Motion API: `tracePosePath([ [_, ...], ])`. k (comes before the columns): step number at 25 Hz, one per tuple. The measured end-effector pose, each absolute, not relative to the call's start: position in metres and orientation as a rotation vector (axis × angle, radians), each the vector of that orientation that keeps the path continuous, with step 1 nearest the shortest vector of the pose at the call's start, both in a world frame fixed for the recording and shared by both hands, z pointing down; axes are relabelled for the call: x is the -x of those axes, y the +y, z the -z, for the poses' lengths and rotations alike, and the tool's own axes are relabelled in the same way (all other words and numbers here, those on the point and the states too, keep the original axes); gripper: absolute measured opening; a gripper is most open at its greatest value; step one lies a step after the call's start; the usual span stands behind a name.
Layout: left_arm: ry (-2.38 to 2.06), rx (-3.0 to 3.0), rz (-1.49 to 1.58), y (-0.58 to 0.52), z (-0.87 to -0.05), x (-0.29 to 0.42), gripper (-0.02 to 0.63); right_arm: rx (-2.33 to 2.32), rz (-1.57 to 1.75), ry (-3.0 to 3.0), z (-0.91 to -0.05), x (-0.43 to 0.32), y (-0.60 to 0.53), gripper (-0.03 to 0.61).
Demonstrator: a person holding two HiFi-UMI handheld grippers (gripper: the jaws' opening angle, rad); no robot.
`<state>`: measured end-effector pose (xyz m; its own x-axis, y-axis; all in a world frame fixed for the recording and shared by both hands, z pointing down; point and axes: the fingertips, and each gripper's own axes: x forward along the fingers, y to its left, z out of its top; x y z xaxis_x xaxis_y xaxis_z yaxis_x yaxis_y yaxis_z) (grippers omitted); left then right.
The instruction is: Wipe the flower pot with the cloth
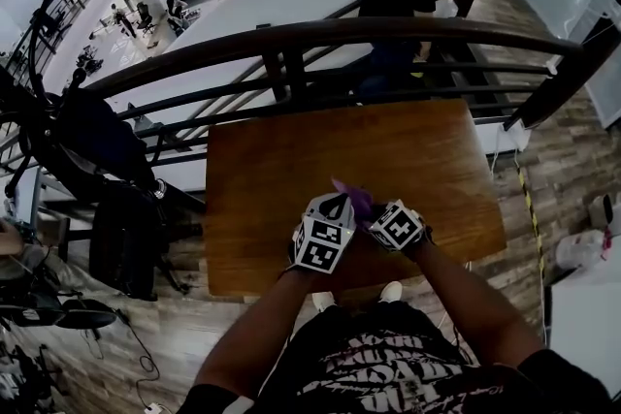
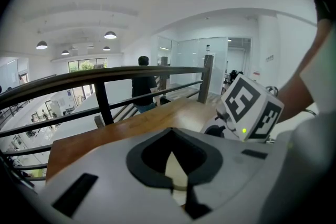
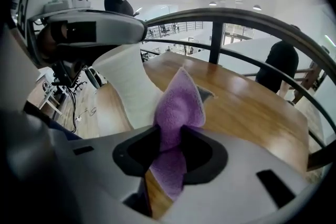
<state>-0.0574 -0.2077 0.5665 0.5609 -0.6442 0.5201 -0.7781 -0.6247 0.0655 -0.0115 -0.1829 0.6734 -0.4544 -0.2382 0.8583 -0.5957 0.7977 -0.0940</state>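
Both claws were clenched: the right gripper (image 3: 169, 140) on the cloth (image 3: 177, 105), the left gripper (image 2: 176, 171) on the flower pot (image 3: 128, 89) just left of that cloth.

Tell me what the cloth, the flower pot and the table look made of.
The cloth looks like purple fleece or microfibre: fuzzy nap, soft folds. The flower pot is white and matt with a smooth wall, plastic or unglazed ceramic; I cannot tell which. The table looks like varnished wood or veneer: brown grain, soft sheen.
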Motion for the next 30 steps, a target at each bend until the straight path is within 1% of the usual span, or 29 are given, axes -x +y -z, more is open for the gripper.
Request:
tracePosePath([
  [10, -1.185, -2.521, -0.649, -0.208, -0.566, 0.06, 0.0, -0.472, -0.593, -2.032, -0.69, 0.032, -0.113, 0.115],
  [17, -1.167, -2.53, -0.652, -0.208, -0.568, 0.061, 0.0, -0.307, -0.633, -2.075, -0.682, 0.083, -0.072, 0.115],
  [24, -1.122, -2.528, -0.647, -0.206, -0.567, 0.059, 0.0, -0.312, -0.587, -2.199, -0.667, 0.132, -0.084, 0.117],
  [30, -1.084, -2.548, -0.653, -0.204, -0.566, 0.055, 0.0, -0.386, -0.646, -2.223, -0.668, 0.132, -0.093, 0.118],
])
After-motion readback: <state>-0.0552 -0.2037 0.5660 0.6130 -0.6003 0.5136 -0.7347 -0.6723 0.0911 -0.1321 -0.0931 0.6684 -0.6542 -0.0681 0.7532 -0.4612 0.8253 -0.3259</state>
